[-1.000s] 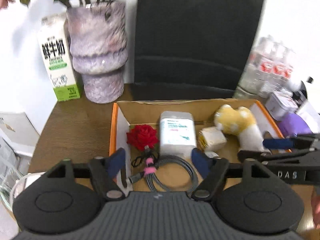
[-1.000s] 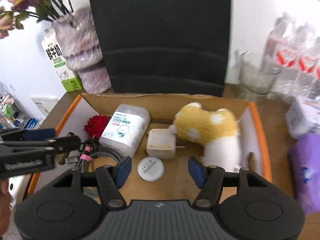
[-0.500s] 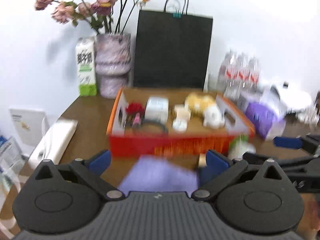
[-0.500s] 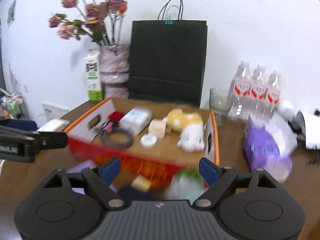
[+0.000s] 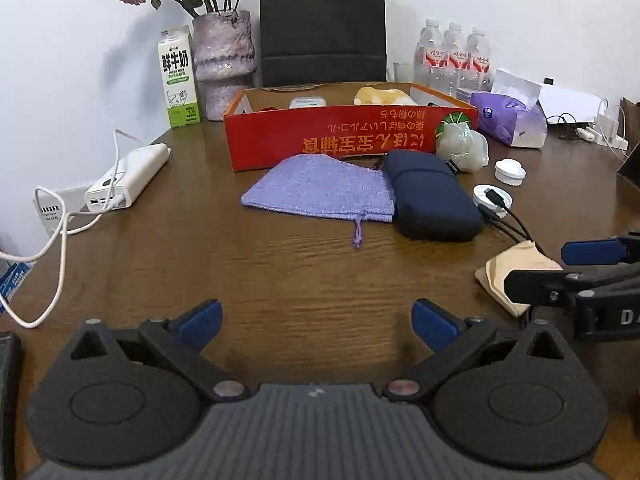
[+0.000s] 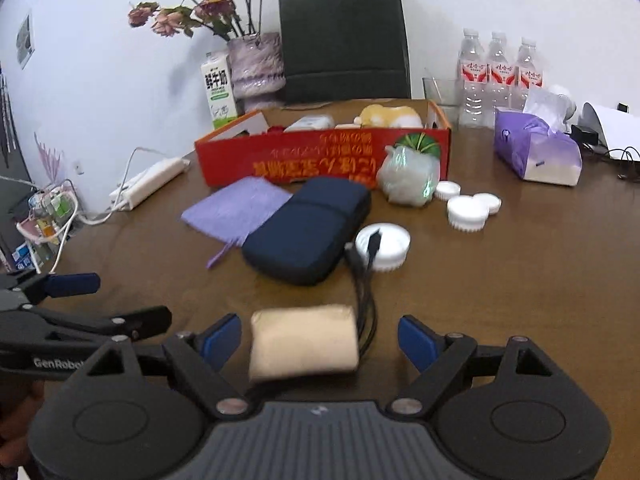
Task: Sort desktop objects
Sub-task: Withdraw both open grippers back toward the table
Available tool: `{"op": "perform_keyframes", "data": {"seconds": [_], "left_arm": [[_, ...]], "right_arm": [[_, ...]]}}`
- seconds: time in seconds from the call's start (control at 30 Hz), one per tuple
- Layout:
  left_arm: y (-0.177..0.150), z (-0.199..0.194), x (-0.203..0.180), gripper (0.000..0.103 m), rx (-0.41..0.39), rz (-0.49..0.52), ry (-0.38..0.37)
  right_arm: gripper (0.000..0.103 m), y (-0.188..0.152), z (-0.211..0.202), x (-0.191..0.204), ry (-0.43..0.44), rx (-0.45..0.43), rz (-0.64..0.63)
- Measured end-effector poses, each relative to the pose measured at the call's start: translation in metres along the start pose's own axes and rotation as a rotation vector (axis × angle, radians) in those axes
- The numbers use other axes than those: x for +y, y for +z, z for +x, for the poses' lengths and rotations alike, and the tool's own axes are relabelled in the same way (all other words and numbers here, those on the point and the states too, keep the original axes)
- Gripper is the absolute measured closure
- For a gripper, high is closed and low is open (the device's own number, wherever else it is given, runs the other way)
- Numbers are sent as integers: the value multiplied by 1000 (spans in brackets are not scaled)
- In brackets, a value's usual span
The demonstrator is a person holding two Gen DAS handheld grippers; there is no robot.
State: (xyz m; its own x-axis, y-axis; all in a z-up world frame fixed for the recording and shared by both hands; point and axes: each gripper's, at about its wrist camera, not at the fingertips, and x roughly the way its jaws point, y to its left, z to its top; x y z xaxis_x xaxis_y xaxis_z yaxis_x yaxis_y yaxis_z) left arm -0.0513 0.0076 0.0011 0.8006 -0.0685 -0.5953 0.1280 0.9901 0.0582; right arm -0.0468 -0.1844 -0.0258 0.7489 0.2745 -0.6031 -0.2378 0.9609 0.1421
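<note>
Beige packet [image 6: 303,342] lies between the right gripper's [image 6: 320,338] parted jaws; left gripper [image 5: 316,320] likewise gapes.

The milk carton [image 5: 178,79], standing at about eleven o'clock from the red box [image 5: 348,136], carries large Chinese characters 鲜牛奶 with "FRESH MILK" in small print beneath. The red box bears orange Chinese lettering on its near wall, printed upside down and not legible character by character. The right gripper [image 5: 592,276], seen at three o'clock in the left wrist view, shows "DA" — the rest is cut off. The left gripper [image 6: 68,308], at nine o'clock in the right wrist view, reads "GenRobo" — also cut. Water bottles [image 6: 498,76] at one o'clock have red labels, unreadable.
</note>
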Motion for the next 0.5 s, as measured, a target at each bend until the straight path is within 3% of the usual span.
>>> {"op": "perform_keyframes", "data": {"seconds": [0.17, 0.3, 0.5], "left_arm": [[-3, 3, 5, 0, 25, -37, -9], [-2, 8, 0, 0, 46, 4, -47], [-3, 11, -2, 0, 59, -3, -30]], "right_arm": [[18, -17, -8, 2, 50, -23, 55], [17, -21, -12, 7, 43, -54, 28], [17, -20, -11, 1, 45, -49, 58]]}}
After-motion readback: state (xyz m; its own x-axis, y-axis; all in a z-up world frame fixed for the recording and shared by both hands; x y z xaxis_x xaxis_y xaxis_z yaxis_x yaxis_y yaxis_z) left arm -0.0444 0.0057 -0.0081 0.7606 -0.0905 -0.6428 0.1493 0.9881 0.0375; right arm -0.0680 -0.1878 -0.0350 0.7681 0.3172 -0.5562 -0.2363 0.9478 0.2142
